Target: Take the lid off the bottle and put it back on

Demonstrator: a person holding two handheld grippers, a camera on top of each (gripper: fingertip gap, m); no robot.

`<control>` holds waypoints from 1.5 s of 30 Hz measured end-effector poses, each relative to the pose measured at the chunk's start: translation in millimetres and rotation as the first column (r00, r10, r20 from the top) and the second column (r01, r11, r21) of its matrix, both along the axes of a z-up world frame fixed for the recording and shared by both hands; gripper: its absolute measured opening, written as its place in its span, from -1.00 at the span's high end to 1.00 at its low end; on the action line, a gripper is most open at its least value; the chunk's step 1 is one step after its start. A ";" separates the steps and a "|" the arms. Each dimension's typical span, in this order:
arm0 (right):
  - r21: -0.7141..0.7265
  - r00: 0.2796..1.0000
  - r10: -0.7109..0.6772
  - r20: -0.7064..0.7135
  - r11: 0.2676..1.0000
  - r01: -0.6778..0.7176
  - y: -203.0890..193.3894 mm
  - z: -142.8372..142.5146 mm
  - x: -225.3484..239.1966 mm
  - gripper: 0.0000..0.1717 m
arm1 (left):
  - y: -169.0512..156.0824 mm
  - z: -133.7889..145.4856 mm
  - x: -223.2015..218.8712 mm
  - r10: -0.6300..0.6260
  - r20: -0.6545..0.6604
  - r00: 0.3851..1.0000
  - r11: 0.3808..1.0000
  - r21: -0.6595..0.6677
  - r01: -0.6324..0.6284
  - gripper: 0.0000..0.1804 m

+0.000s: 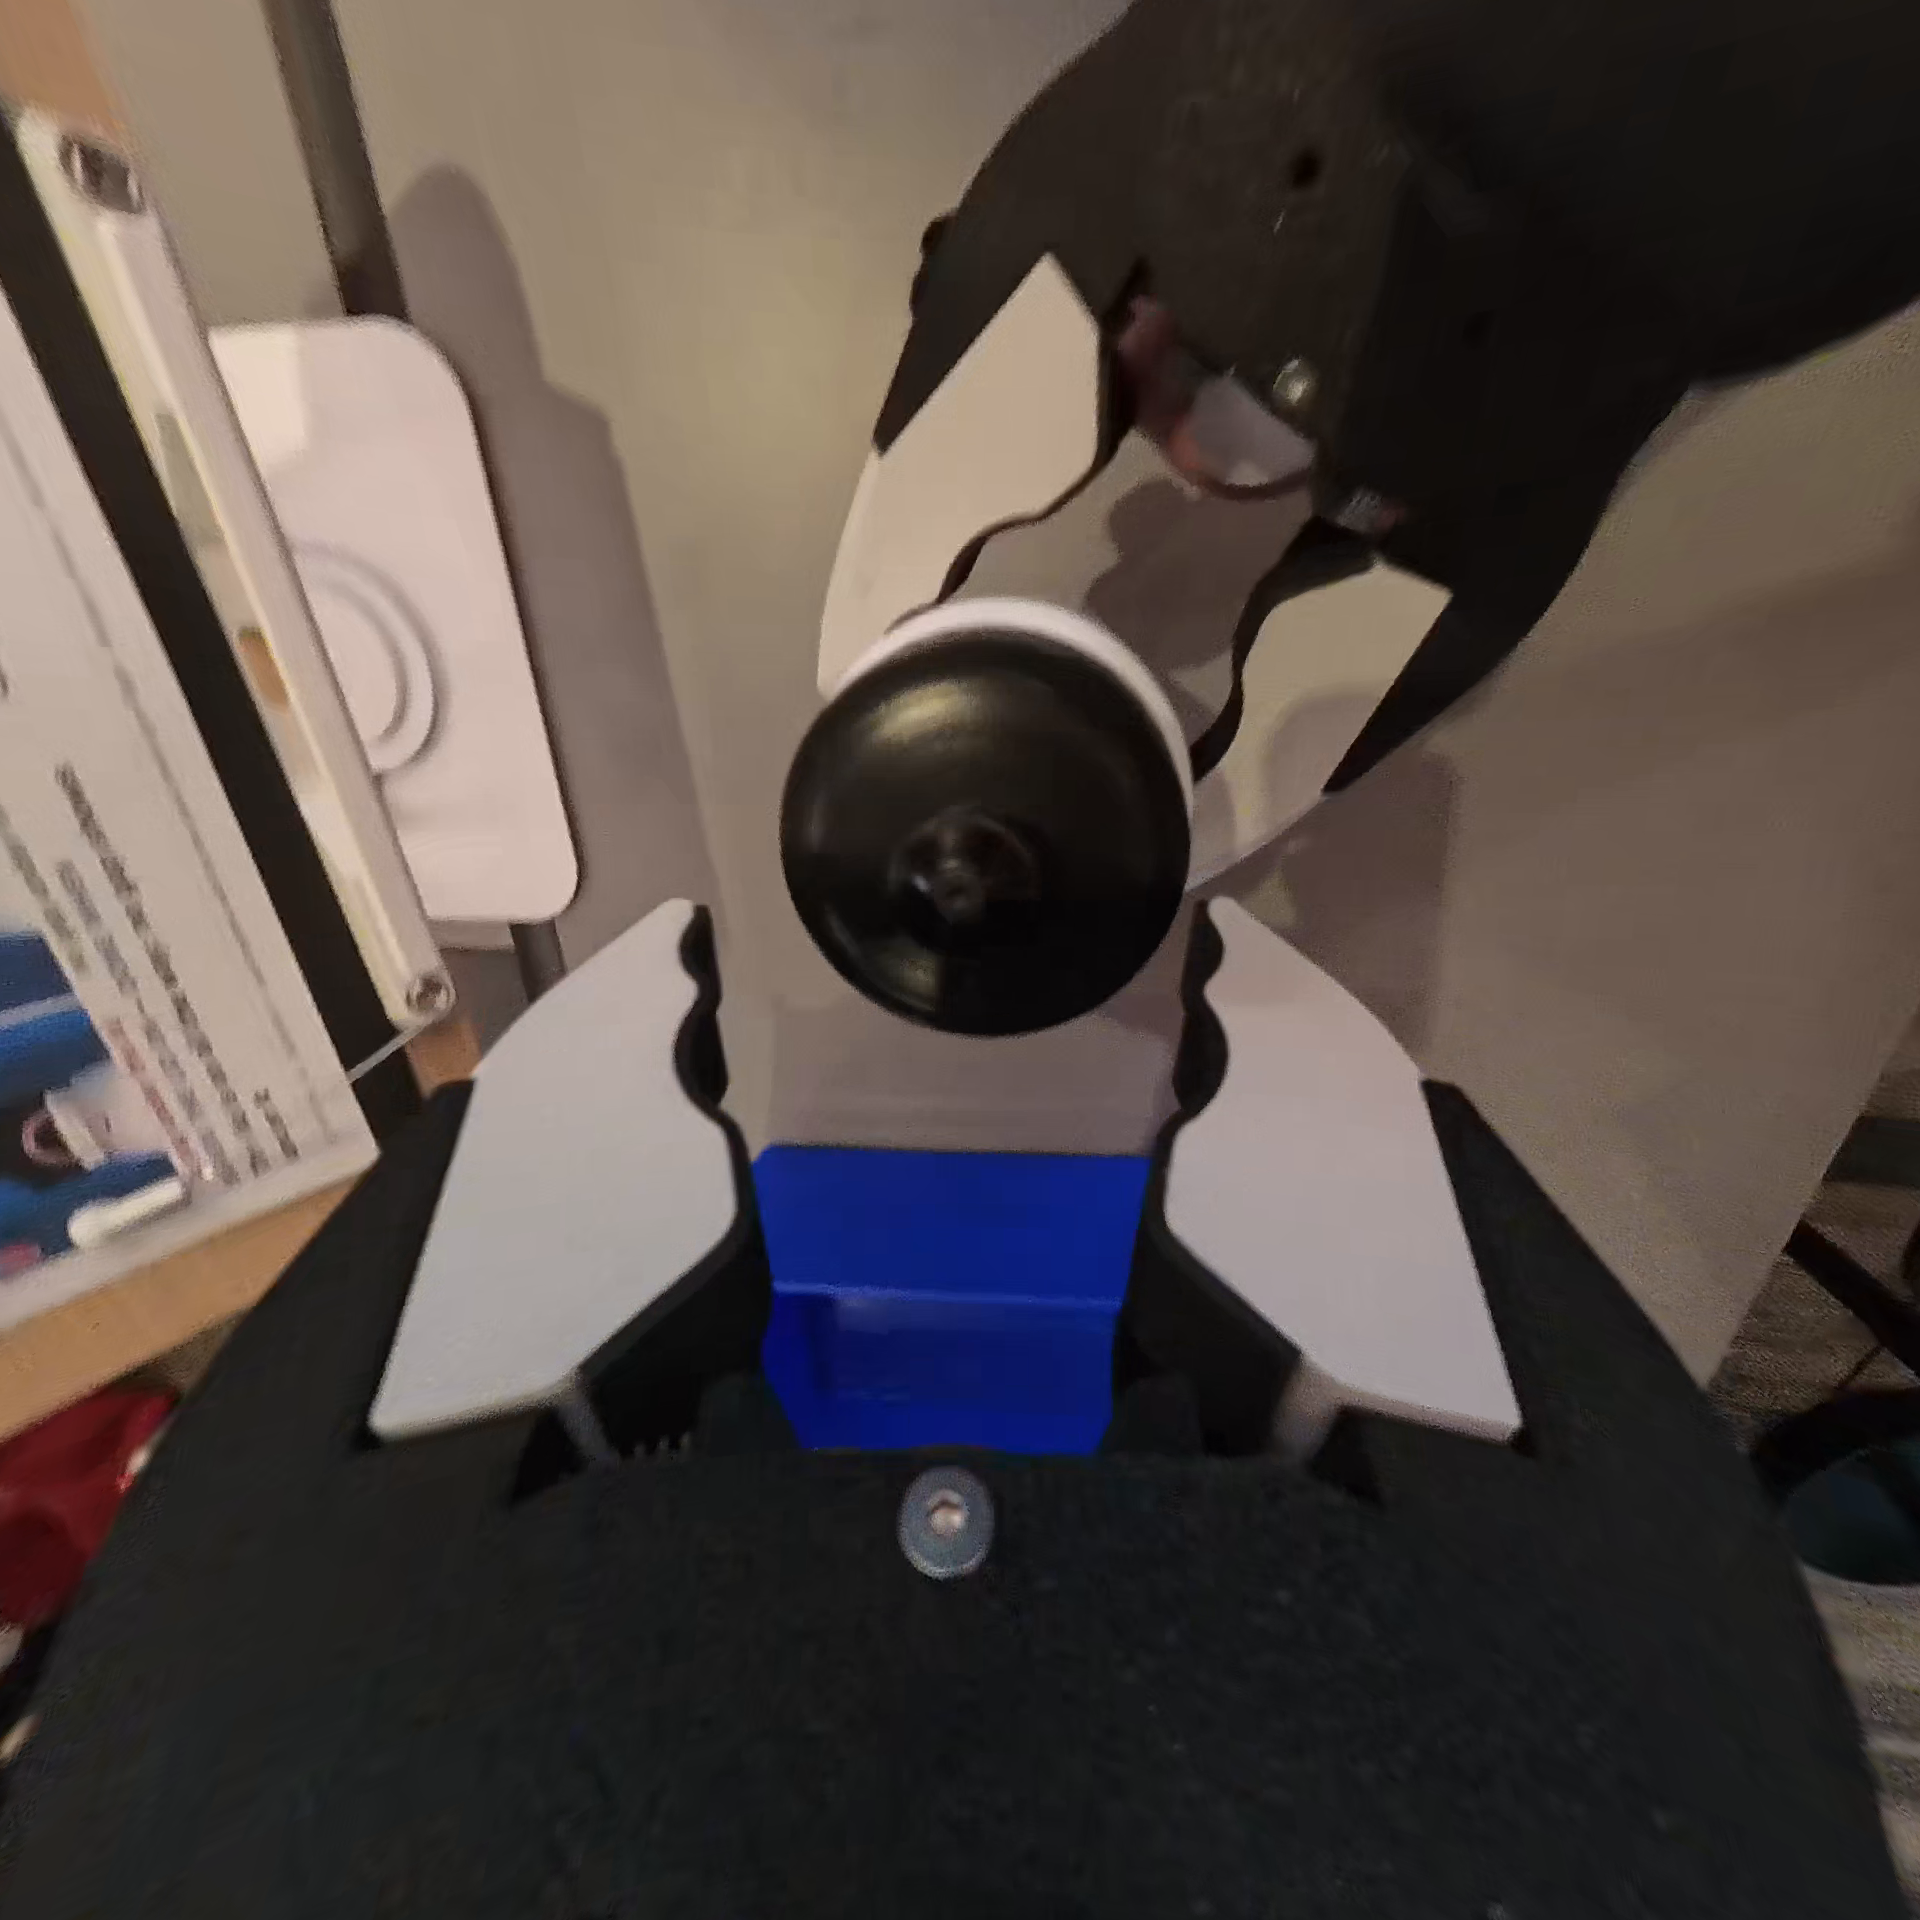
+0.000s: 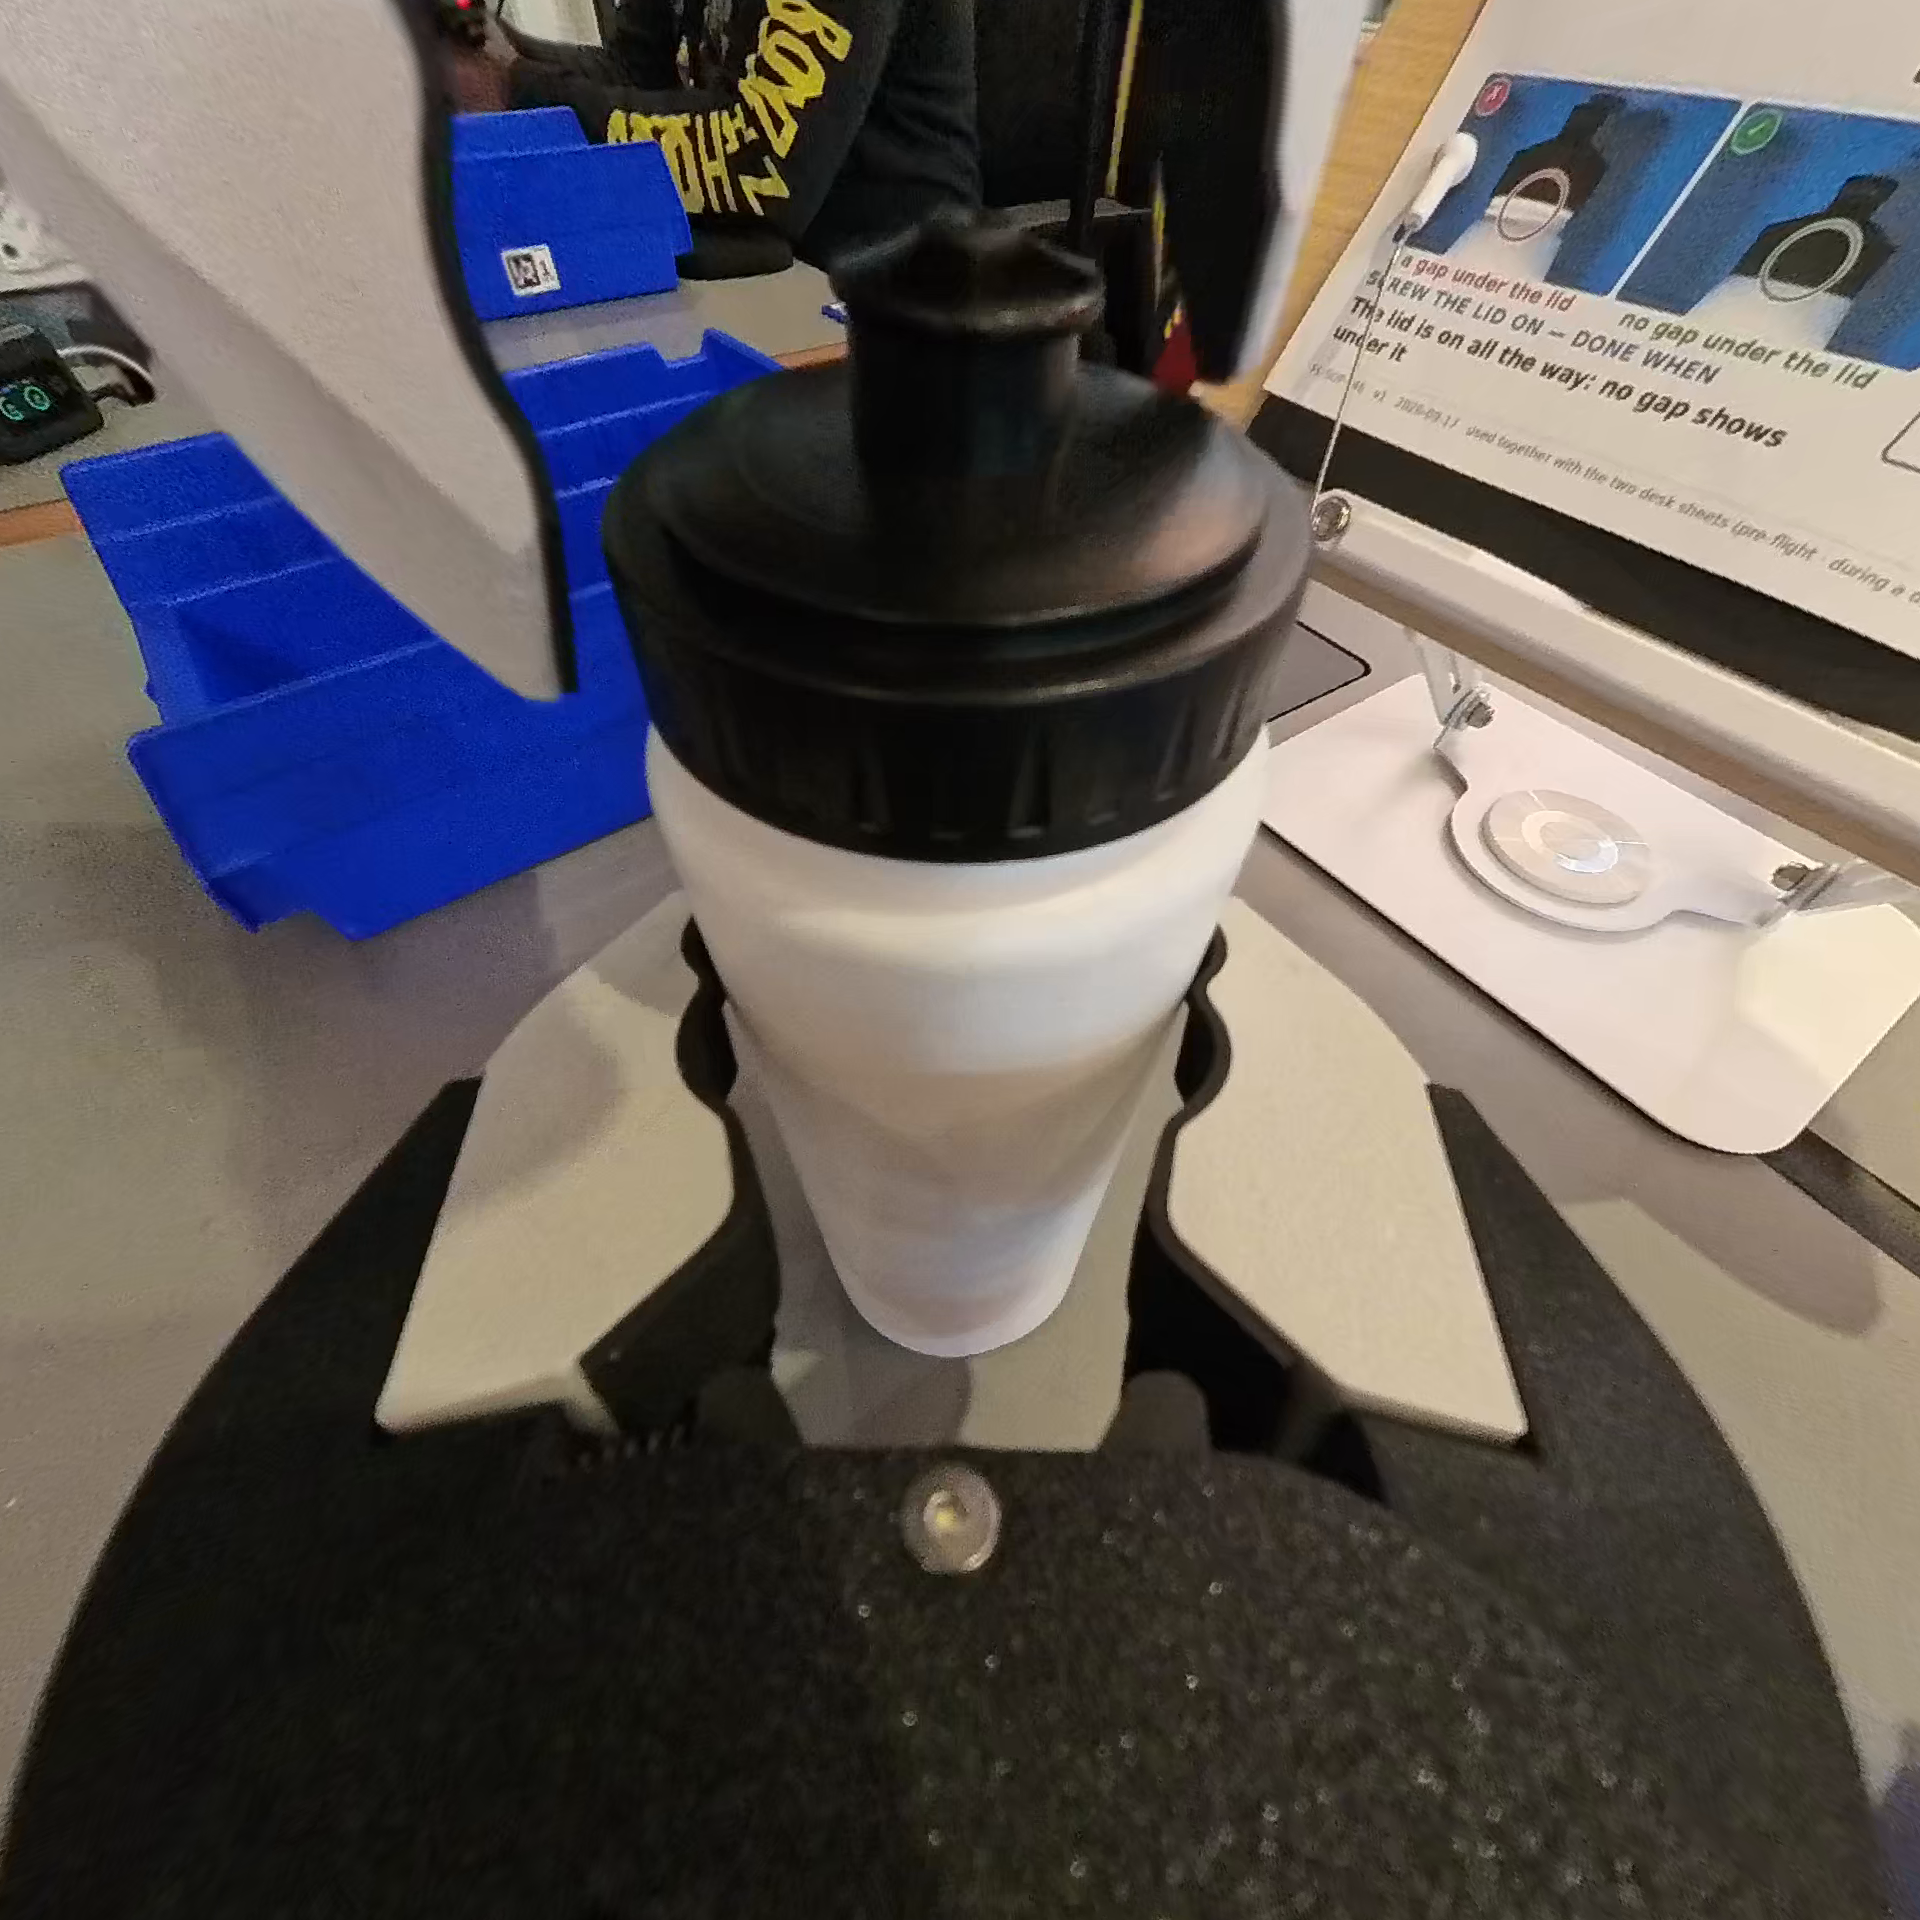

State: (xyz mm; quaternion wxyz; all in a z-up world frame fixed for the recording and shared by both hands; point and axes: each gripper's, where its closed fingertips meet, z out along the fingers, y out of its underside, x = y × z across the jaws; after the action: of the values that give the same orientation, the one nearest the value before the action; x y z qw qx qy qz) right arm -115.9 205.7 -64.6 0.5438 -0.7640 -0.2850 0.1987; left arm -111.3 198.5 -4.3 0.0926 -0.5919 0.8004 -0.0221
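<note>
Right gripper [image 2: 951, 1029] pinches white bottle [image 2: 956, 997] body, black lid [image 2: 951, 623] on; left gripper [image 1: 951, 997] spread, gripping nothing, facing the lid top.

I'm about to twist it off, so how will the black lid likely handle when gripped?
The black lid looks like rigid plastic, so it probably won't flex. Its ribbed skirt should resist slipping. Its domed top and spout look smoother and likely offer poorer purchase.
</note>
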 end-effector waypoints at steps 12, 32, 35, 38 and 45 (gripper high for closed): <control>-0.004 1.000 -0.008 -0.007 1.000 0.008 0.3 -0.1 1.7 0.01 | -9.7 4.1 20.7 0.274 0.000 0.962 0.955 -0.119 -0.272 0.28; -0.012 1.000 -0.005 -0.005 1.000 0.005 -0.8 -0.6 1.1 0.01 | -12.4 8.1 17.4 -0.024 0.025 0.999 0.991 -0.135 0.028 -0.03; -0.022 1.000 -0.005 0.009 1.000 0.005 -1.2 -1.0 1.2 0.01 | -14.5 9.6 18.7 -0.084 0.016 0.996 0.982 -0.168 0.086 0.30; -0.021 1.000 -0.008 0.014 1.000 0.008 -1.6 -1.0 0.6 0.01 | -13.9 9.9 17.6 -0.101 0.000 0.995 0.980 -0.170 0.100 0.31; -0.015 1.000 -0.027 0.006 1.000 0.027 -0.9 -0.9 -0.6 0.01 | -11.3 11.4 18.1 0.125 -0.031 0.992 0.983 -0.128 -0.128 0.36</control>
State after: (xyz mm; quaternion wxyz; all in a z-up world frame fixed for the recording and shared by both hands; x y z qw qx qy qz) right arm -116.5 204.8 -65.5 0.5397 -0.7725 -0.2747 0.1912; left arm -93.2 187.2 7.1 0.0460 -0.6466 0.7589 -0.0616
